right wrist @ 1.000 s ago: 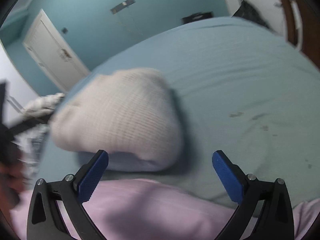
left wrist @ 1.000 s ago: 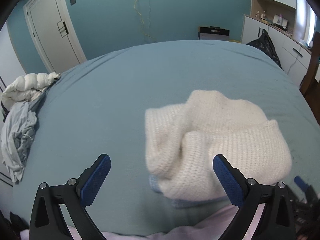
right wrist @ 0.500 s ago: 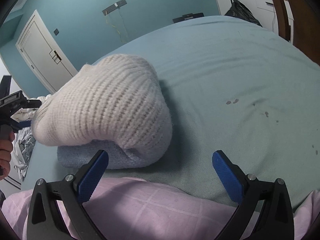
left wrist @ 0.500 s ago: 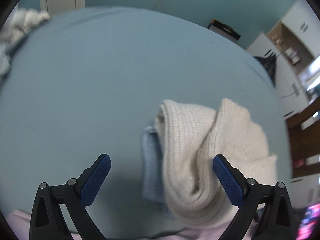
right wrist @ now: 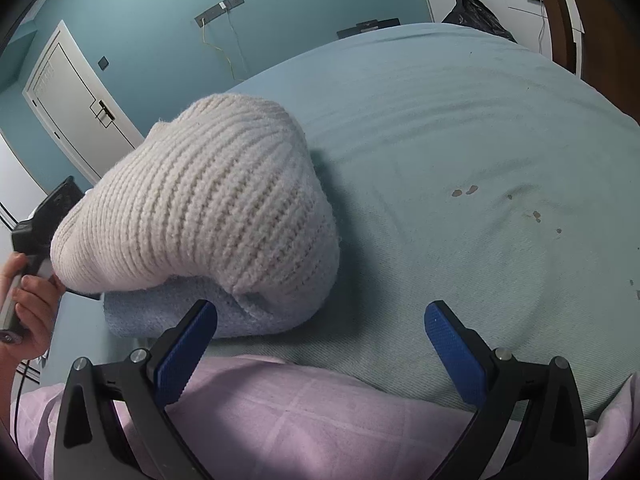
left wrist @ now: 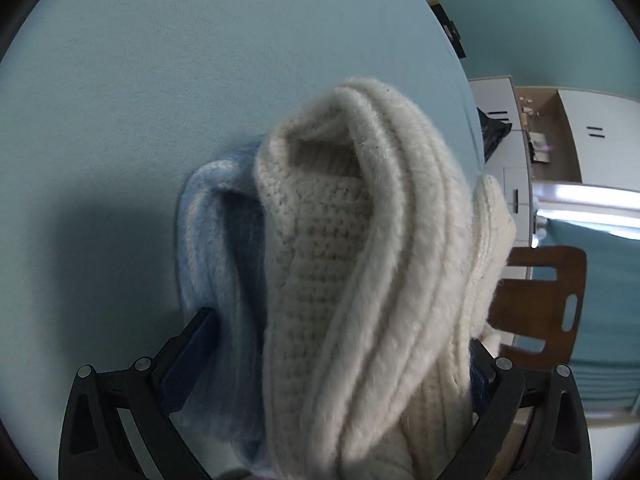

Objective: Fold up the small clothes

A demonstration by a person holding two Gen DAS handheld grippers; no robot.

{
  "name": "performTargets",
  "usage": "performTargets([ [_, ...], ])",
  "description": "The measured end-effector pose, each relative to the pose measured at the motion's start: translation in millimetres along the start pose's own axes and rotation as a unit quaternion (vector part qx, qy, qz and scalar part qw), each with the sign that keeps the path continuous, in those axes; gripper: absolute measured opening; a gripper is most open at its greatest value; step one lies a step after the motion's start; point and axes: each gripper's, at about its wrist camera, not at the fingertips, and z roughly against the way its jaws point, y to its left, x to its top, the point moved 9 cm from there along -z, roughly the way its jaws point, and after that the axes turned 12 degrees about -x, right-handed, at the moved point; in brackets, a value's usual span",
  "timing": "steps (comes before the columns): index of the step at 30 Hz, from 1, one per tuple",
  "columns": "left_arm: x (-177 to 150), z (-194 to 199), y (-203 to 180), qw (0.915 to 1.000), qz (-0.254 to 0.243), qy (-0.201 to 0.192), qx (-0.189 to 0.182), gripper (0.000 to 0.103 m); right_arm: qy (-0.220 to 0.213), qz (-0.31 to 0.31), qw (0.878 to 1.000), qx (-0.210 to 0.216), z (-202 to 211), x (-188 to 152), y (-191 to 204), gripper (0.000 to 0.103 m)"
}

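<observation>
My left gripper (left wrist: pixel 336 364) has its fingers spread around 1 end of the cream knit (right wrist: pixel 200 208), not visibly clamped, to take the stack it forms with the blue knit (right wrist: pixel 132 316) on the bed (right wrist: pixel 460 128). My right gripper (right wrist: pixel 320 336) hangs released beside.

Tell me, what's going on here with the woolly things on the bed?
A person is folding small knitwear on a bed with a hand-held gripper in each hand. The left hand-held gripper is wide open around a stack: a cream knit on top of a light blue knit. Whether its pads press the stack is unclear. The right hand-held gripper hangs open beside the stack, touching nothing, above a pink cloth at the bed's near edge.
</observation>
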Motion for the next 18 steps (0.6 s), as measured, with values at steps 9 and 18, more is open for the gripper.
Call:
performTargets([
  [9, -4, -11, -13, 0.9964, -0.070, 0.020, 0.044, 0.092, 0.012, -0.002, 1.000, 0.008, -1, -3, -2, 0.101],
  [18, 0, -5, -25, 0.9953, -0.088, 0.014, 0.038, 0.077, 0.000, -0.080, 0.996, 0.047, 39, 73, -30, 0.102],
])
